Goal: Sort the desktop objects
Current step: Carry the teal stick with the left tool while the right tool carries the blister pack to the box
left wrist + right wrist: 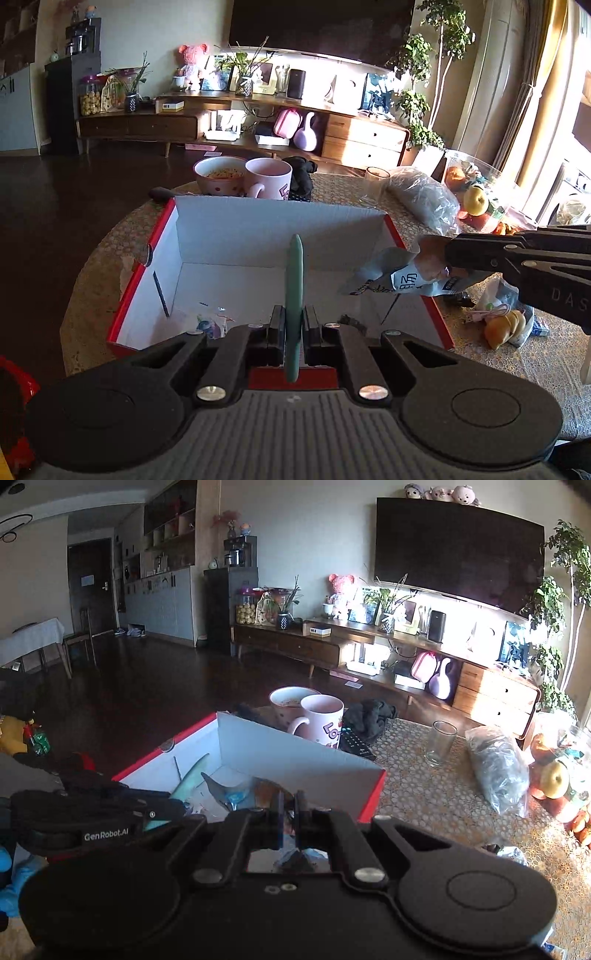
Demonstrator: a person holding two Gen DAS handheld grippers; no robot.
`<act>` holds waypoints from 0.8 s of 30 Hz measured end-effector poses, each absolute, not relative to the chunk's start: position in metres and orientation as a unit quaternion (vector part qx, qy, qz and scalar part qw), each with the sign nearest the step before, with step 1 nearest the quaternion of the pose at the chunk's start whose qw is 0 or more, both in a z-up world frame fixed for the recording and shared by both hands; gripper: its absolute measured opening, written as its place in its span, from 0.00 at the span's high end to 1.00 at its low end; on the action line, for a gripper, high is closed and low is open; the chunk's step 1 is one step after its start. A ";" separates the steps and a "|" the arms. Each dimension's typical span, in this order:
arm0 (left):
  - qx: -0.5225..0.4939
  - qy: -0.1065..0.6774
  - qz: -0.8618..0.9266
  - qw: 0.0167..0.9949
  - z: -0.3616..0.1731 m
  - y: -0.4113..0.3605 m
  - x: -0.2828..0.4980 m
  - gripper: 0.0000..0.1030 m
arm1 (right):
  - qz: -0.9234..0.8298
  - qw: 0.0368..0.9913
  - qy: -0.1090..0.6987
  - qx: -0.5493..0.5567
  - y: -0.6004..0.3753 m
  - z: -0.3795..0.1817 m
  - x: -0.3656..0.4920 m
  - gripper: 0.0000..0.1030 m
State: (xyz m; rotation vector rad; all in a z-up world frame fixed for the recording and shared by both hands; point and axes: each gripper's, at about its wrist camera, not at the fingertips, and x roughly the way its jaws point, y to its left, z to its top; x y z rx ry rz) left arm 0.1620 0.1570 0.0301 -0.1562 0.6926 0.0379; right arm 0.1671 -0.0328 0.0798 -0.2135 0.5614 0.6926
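A slim green stick is pinched upright by the left gripper above the red-edged white cardboard box. A crinkled grey snack packet is clamped by the right gripper over the box's right edge.

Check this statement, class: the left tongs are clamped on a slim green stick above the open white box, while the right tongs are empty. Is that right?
Not quite. The right tongs are not empty: they are shut on a grey snack packet, as the left wrist view shows. The left tongs do clamp the green stick above the white box.
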 end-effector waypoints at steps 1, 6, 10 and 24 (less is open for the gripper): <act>-0.075 0.343 0.019 0.936 0.029 0.161 0.166 0.92 | 0.335 0.895 0.276 -0.103 -0.030 0.077 0.170 0.95; -0.064 0.358 0.021 0.931 0.026 0.176 0.184 0.92 | 0.335 0.888 0.295 -0.106 -0.017 0.064 0.180 0.95; -0.059 0.371 0.018 0.927 0.023 0.182 0.201 0.92 | 0.338 0.884 0.302 -0.114 -0.007 0.056 0.183 0.95; -0.042 0.427 0.013 0.903 -0.002 0.196 0.263 0.92 | 0.340 0.876 0.316 -0.129 0.018 0.031 0.195 0.95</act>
